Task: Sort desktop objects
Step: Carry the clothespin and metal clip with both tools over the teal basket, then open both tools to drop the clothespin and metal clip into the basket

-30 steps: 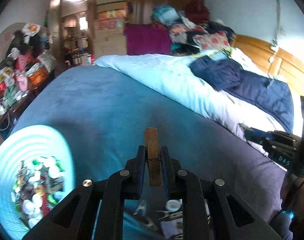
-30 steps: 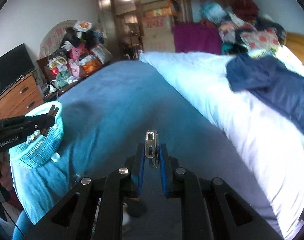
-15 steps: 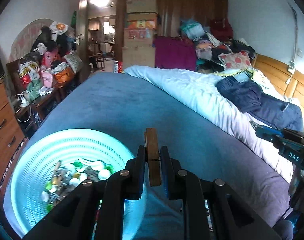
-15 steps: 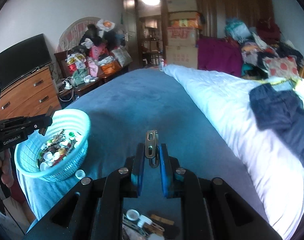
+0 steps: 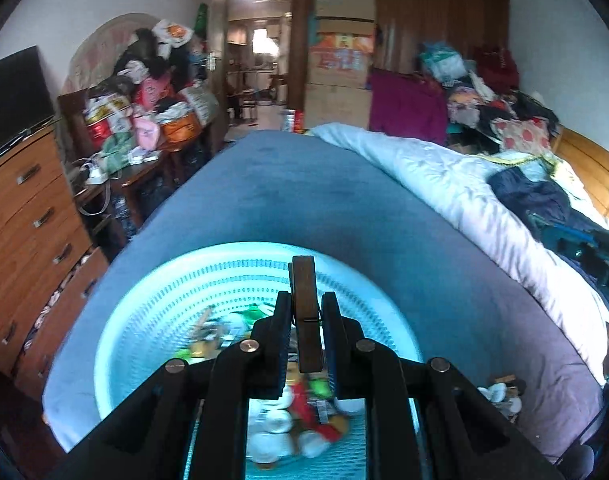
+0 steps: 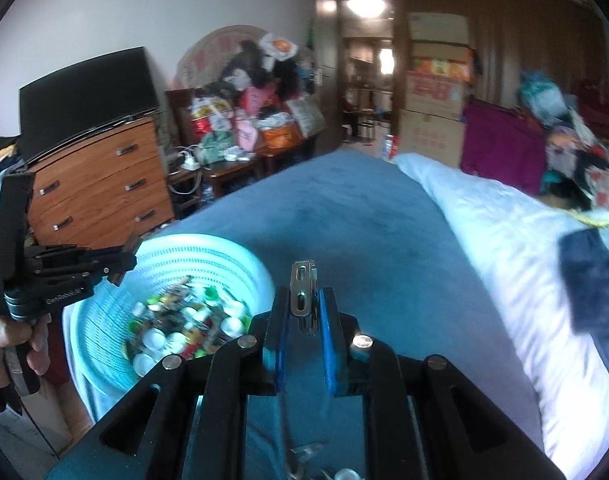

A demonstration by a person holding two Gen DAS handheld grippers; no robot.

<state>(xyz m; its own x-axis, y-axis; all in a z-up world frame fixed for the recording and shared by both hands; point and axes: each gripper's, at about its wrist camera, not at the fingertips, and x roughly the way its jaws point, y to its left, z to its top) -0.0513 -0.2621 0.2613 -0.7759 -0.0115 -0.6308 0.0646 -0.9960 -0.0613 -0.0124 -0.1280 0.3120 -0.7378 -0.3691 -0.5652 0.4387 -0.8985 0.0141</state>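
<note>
My left gripper (image 5: 306, 312) is shut on a wooden clothespin (image 5: 306, 312) and holds it above the light blue basket (image 5: 152, 304), which holds several bottle caps and small items. My right gripper (image 6: 303, 308) is shut on a metal clip (image 6: 303, 294) above the blue bedspread (image 6: 344, 216), to the right of the basket (image 6: 240, 264). The left gripper also shows in the right wrist view (image 6: 122, 262), over the basket's left rim. A few loose small objects (image 5: 500, 394) lie on the bedspread right of the basket.
The bed carries a white quilt (image 5: 444, 176) and dark blue clothes (image 5: 532, 196) on the right. A wooden dresser (image 6: 100, 188) with a TV (image 6: 84, 96) stands left, beside a cluttered side table (image 6: 232, 160). Stacked cardboard boxes (image 5: 340, 68) stand at the back.
Both grippers have swung left. The basket now lies right under my left gripper and closer to my right gripper. Both still hold their items.
</note>
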